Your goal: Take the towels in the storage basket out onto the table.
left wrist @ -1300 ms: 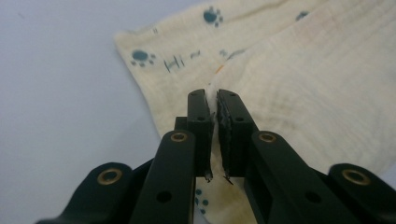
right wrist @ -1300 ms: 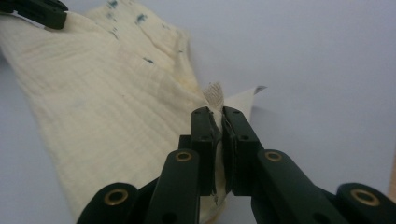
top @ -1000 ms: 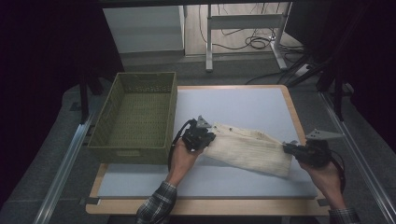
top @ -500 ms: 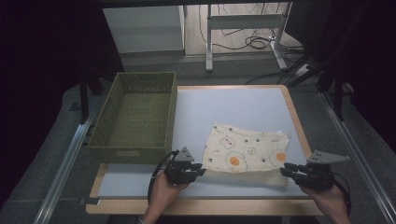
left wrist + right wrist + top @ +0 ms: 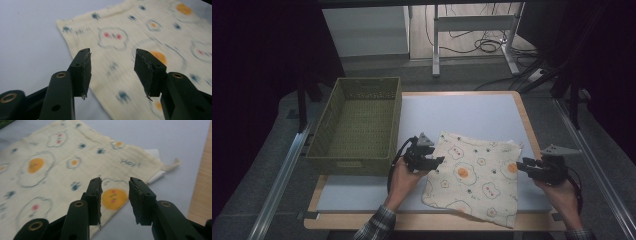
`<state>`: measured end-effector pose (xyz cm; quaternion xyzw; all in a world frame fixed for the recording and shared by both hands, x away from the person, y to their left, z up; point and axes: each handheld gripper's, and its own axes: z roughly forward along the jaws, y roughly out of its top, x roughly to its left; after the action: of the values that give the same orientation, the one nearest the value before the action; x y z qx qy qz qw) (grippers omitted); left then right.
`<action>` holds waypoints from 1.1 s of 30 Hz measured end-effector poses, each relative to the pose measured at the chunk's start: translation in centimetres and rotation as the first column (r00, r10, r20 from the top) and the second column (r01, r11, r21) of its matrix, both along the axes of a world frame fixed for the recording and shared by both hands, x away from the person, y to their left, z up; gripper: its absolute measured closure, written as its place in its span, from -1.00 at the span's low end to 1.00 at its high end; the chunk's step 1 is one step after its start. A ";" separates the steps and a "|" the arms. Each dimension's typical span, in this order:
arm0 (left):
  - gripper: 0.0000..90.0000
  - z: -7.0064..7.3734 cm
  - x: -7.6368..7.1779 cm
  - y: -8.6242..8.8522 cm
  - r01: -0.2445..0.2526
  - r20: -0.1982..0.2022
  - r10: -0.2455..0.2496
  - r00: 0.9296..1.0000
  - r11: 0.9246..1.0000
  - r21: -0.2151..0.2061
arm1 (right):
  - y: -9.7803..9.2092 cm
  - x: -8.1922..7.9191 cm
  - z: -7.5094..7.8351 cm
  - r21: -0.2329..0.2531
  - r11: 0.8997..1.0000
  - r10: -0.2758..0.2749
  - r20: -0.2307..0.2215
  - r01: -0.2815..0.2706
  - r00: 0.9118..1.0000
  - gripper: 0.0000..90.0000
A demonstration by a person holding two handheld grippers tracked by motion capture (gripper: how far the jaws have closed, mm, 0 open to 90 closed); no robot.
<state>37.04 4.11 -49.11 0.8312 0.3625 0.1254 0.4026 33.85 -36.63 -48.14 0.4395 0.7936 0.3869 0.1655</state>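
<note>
both grippers' fingers released, left gripper (image 5: 439, 159) and right gripper (image 5: 519, 166) flanking the cloth (image 5: 477, 175).

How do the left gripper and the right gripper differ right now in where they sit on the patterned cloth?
The left gripper sits at the patterned cloth's left edge, beside the green basket; the right gripper sits at its right edge, far from the basket. The left's jaws gape wider than the right's. Both are open, holding nothing, aimed inward over the cloth.
</note>
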 end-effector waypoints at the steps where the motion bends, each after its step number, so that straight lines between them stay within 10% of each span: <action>1: 0.14 -0.2 1.0 -0.3 -0.010 0.008 0.010 1.000 1.000 0.012 | -0.1 0.6 -0.2 -0.001 1.000 -0.016 0.000 0.016 1.000 0.44; 11: 0.32 -2.3 8.7 -1.3 -0.075 0.010 0.075 0.997 0.997 0.004 | -0.4 5.6 -1.2 -0.032 0.993 -0.114 0.005 0.114 0.994 0.66; 21: 0.15 -4.6 10.8 -1.4 -0.085 0.010 0.085 0.996 0.995 0.044 | 0.1 8.1 -3.4 -0.090 0.990 -0.114 -0.015 0.112 0.993 0.38; 26: 0.07 -4.7 11.3 -2.0 -0.054 0.026 0.053 0.998 0.997 0.053 | 0.6 7.9 -3.4 -0.123 0.984 -0.127 -0.005 0.126 0.992 0.64; 33: 0.90 -4.4 11.1 -2.4 -0.002 -0.019 0.002 1.000 1.000 0.029 | 0.2 8.1 -3.1 -0.096 0.989 -0.115 -0.044 0.110 0.992 0.95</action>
<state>48.15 1.68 -53.51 0.8377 0.3653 0.1230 0.3868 41.96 -36.42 -51.24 0.4848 0.7886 0.3283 0.1878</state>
